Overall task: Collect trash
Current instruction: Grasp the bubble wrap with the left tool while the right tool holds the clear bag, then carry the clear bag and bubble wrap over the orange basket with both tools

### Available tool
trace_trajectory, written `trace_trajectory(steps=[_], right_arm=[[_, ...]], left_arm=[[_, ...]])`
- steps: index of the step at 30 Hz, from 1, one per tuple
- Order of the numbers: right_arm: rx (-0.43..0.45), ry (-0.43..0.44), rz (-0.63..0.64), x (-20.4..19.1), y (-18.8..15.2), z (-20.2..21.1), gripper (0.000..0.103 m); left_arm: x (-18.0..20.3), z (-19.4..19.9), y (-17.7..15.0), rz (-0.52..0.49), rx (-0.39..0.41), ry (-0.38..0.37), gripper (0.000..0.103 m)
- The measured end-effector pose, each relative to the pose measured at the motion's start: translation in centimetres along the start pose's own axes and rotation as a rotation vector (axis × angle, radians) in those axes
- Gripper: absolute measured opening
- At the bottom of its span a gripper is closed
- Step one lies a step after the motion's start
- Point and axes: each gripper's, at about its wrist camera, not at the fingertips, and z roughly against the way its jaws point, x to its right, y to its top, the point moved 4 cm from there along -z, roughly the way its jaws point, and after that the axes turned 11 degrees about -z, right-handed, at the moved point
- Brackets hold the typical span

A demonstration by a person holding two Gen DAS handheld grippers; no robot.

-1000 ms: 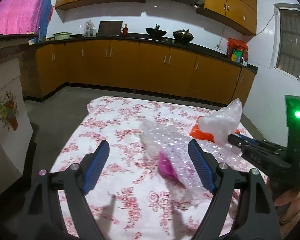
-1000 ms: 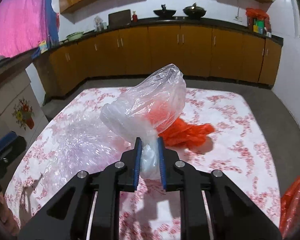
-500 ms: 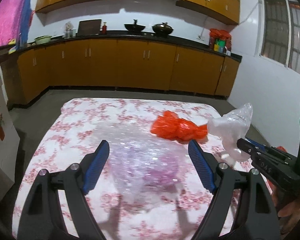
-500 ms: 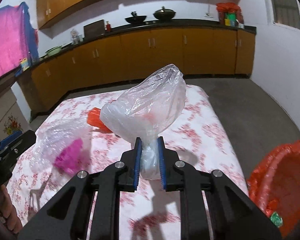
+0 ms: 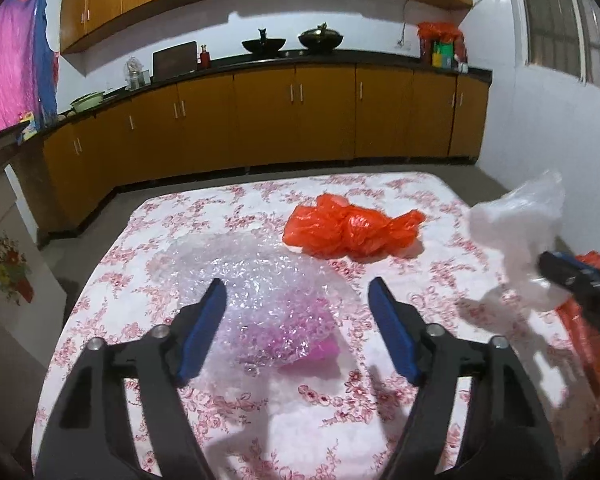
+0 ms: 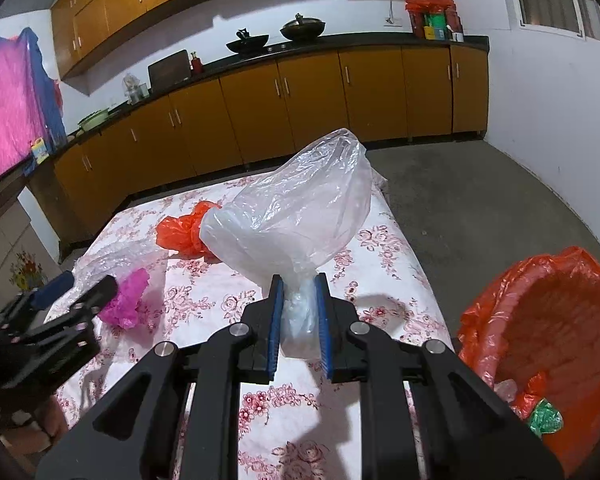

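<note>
Right gripper: my jaws clamp clear bag by neck, above tabletop. Carry over bin at right, release well inside rim. Left gripper: jaws closing around bubble wrap, not yet pinching; gather thick fold.

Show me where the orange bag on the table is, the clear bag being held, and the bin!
orange bag [image 5: 350,228], left wrist view, on its crumpled middle.
clear bag [image 6: 300,208], right wrist view, on its puffed-up body above the blue pads.
bin [image 6: 496,300], right wrist view, on the near rim of its orange liner.
</note>
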Motion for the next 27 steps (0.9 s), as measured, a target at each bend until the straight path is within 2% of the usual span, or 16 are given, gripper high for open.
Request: trace_trajectory(steps=[1, 4, 6, 9, 15, 21, 27], right_arm=[[0.001, 0.001, -0.001, 0.0, 0.0, 0.1, 0.017], [0.005, 0.004, -0.005, 0.0, 0.1, 0.3, 0.017], [0.007, 0.005, -0.005, 0.0, 0.1, 0.4, 0.017], [0.011, 0.008, -0.008, 0.0, 0.0, 0.7, 0.017], [0.026, 0.022, -0.015, -0.1, 0.1, 1.8, 0.017], [0.046, 0.041, -0.022, 0.0, -0.2, 3.6, 0.017], [0.074, 0.047, -0.023, 0.6, 0.2, 5.6, 0.017]], left_arm=[[0.1, -0.5, -0.1, -0.002, -0.016, 0.0, 0.062], [-0.1, -1.2, -0.2, 0.019, -0.041, -0.032, 0.041], [-0.4, -1.2, -0.3, 0.034, -0.041, -0.057, 0.019], [-1.0, -0.7, -0.2, 0.059, -0.027, -0.088, 0.009], [-2.9, 2.3, 0.9, 0.103, 0.048, -0.157, 0.006], [-4.5, 5.2, 2.4, 0.137, 0.099, -0.195, 0.006], [-3.9, 7.9, 3.5, 0.132, 0.138, -0.23, 0.006]])
